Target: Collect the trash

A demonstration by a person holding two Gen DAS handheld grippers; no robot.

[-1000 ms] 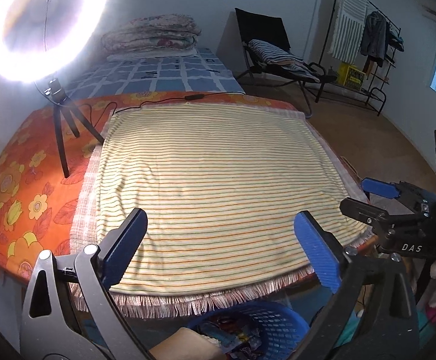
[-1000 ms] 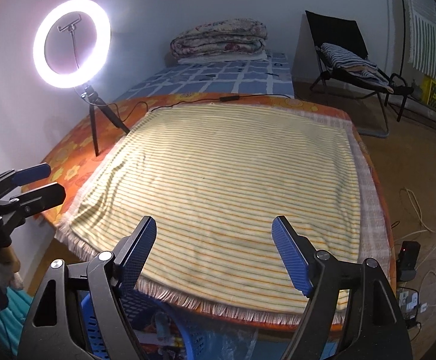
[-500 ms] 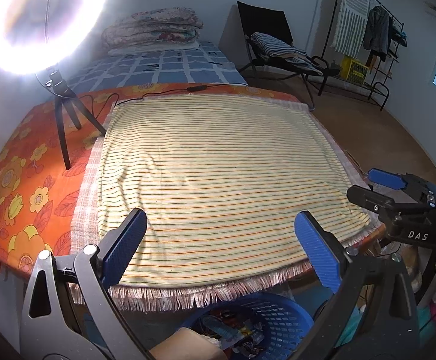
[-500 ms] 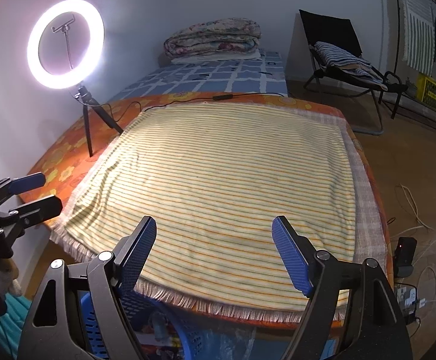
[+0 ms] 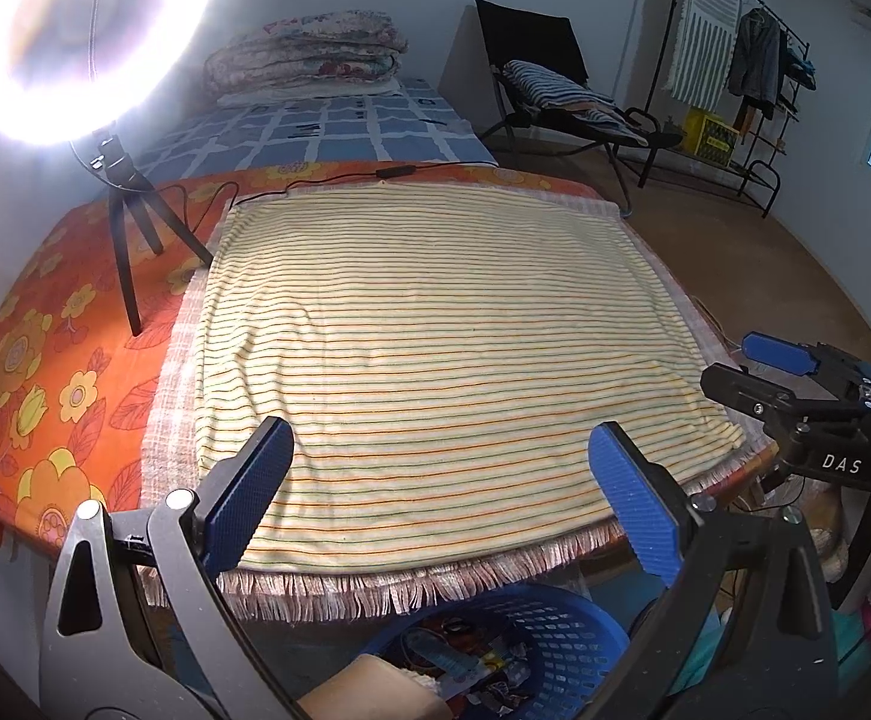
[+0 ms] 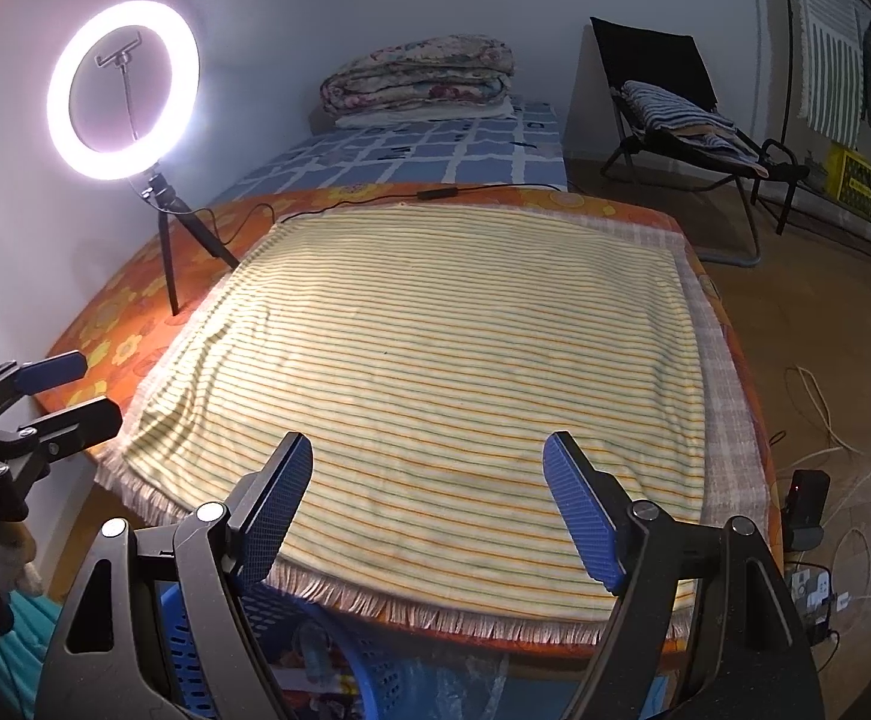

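Note:
A blue plastic basket (image 5: 555, 630) sits on the floor under the near edge of the table, with wrappers and other trash (image 5: 465, 660) inside it. The basket's rim (image 6: 339, 648) also shows low in the right wrist view. My left gripper (image 5: 435, 456) hangs open over the front of the yellow striped cloth (image 5: 435, 312), nothing between its blue pads. My right gripper (image 6: 426, 468) is open and empty over the same cloth (image 6: 447, 348). Each gripper shows at the other view's edge: the right gripper (image 5: 729, 363), the left gripper (image 6: 99, 390). No trash lies on the cloth.
A lit ring light (image 5: 75, 30) on a tripod (image 5: 129, 228) stands at the table's left, its cable running along the far edge. Beyond are a bed with folded blankets (image 5: 309, 54), a black chair (image 5: 543, 78) and a clothes rack (image 5: 729, 60). A power strip (image 6: 807, 510) and cables lie on the floor.
Both views have shifted very slightly, so a bit more of the basket shows. Both grippers stay open and empty.

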